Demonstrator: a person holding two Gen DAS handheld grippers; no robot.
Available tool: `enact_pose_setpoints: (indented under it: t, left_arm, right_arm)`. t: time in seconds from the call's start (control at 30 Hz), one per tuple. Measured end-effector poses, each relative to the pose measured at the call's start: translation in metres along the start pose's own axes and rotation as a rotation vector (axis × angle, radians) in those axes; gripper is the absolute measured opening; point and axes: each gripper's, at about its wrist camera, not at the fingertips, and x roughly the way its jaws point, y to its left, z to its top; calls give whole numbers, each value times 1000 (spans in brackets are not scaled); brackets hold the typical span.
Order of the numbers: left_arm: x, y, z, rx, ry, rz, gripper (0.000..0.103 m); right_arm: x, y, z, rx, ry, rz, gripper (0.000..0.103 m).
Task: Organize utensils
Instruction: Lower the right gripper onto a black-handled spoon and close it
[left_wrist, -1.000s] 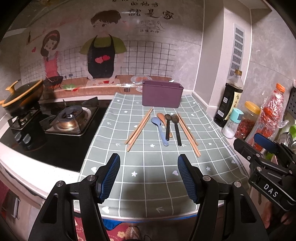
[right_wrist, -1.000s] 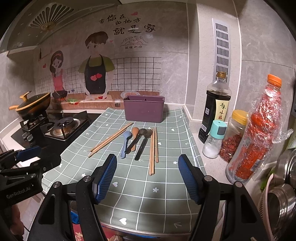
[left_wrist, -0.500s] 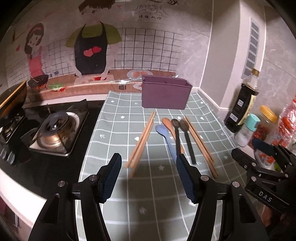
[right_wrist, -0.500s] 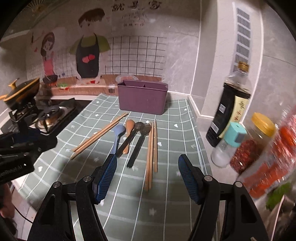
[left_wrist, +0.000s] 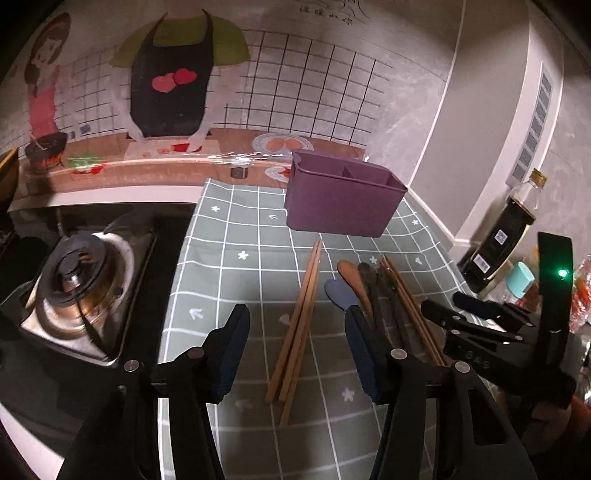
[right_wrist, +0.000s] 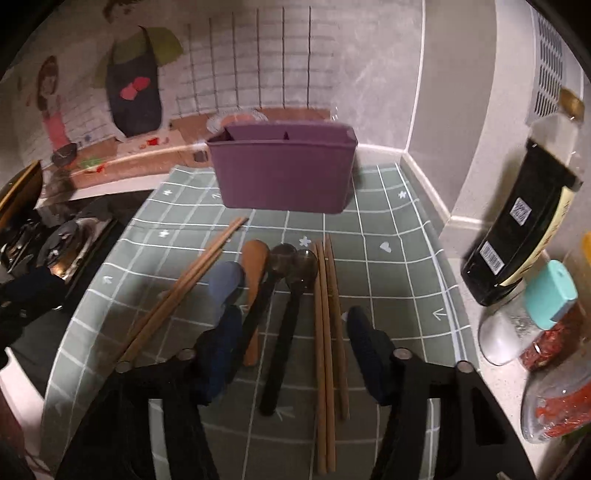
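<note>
Utensils lie on a green checked mat (left_wrist: 243, 236) before a purple divided holder (left_wrist: 343, 206) (right_wrist: 284, 173). My left gripper (left_wrist: 295, 317) hovers over the left pair of wooden chopsticks (left_wrist: 312, 273); its jaws are closing with the sticks between them, and the pads are not touching. My right gripper (right_wrist: 291, 321) straddles a black spoon (right_wrist: 284, 314) and the right chopsticks (right_wrist: 327, 332). Its jaws are also closing, and the pads are clear of both. A blue spoon (right_wrist: 223, 284), a wooden spoon (right_wrist: 255, 258) and another dark spoon (right_wrist: 280, 258) lie to the left.
A gas burner (left_wrist: 81, 288) sits left of the mat. On the right stand a soy sauce bottle (right_wrist: 524, 236), a teal-capped shaker (right_wrist: 528, 317) and a chili jar (right_wrist: 554, 406). The tiled wall rises just behind the holder.
Both grippers have come forward and lower over the mat, so the utensils now lie between their fingers. Each pair of jaws has narrowed.
</note>
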Motion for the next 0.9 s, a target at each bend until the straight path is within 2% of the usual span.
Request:
enact_pose_setpoints:
  t: [0.07,0.3,0.47,0.6,0.67,0.9]
  left_arm:
    - [15,0,2,-14,28,-8,49]
    - [43,-7,2,-58,61,22,49]
    - [48,-13,-2,-94,70,67,49]
    - [50,-15,-5,-116,76,89,49]
    - [51,-16,-7,-124,82,102,49]
    - [51,-20,-11,-131,96,110,49]
  right_arm:
    - [17,-1,1,10,46,16,36]
    - [60,-8,5,26,129,80,35]
    - [76,-12,10,28,149,145,34]
    - [85,-12,12,8,155,179,30]
    - [90,-10,12,-4,162,183,26]
    - [104,-19,18,7,167,169,25]
